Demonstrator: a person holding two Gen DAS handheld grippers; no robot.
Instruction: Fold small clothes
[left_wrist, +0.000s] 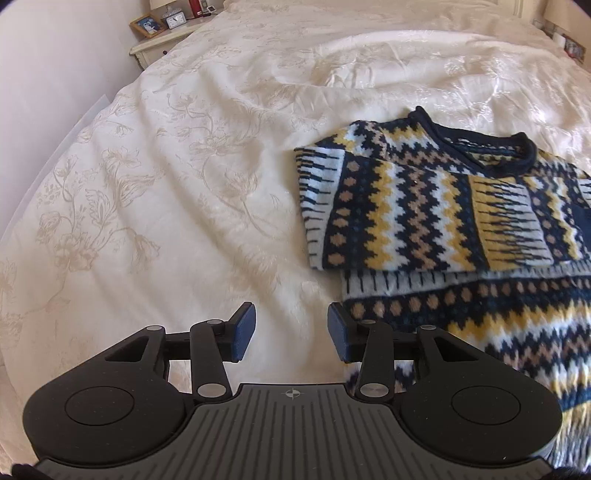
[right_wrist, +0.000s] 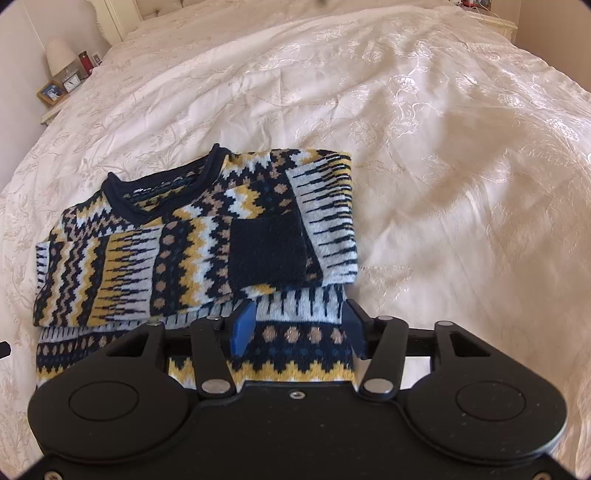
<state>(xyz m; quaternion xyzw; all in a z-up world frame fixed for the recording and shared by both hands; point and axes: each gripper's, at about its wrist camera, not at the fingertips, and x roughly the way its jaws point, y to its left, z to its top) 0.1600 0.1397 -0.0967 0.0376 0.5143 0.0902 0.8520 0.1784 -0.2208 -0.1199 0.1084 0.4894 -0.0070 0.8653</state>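
A small knitted sweater (left_wrist: 424, 206) in navy, yellow, tan and white zigzag bands lies flat on the cream bedspread (left_wrist: 166, 177), both sleeves folded across its chest. My left gripper (left_wrist: 291, 332) is open, hovering over bare bedspread just left of the sweater's lower left edge, its right pad close to the hem. In the right wrist view the sweater (right_wrist: 192, 236) fills the left half, with a navy cuff lying on the chest. My right gripper (right_wrist: 297, 328) is open above the sweater's lower right part, its fingers straddling the knit without closing on it.
The bedspread (right_wrist: 461, 166) spreads wide to the right and far side, rumpled in soft folds. A bedside table (left_wrist: 159, 40) at the far left carries a framed photo (left_wrist: 147, 25), a small clock and a lamp (right_wrist: 59, 55).
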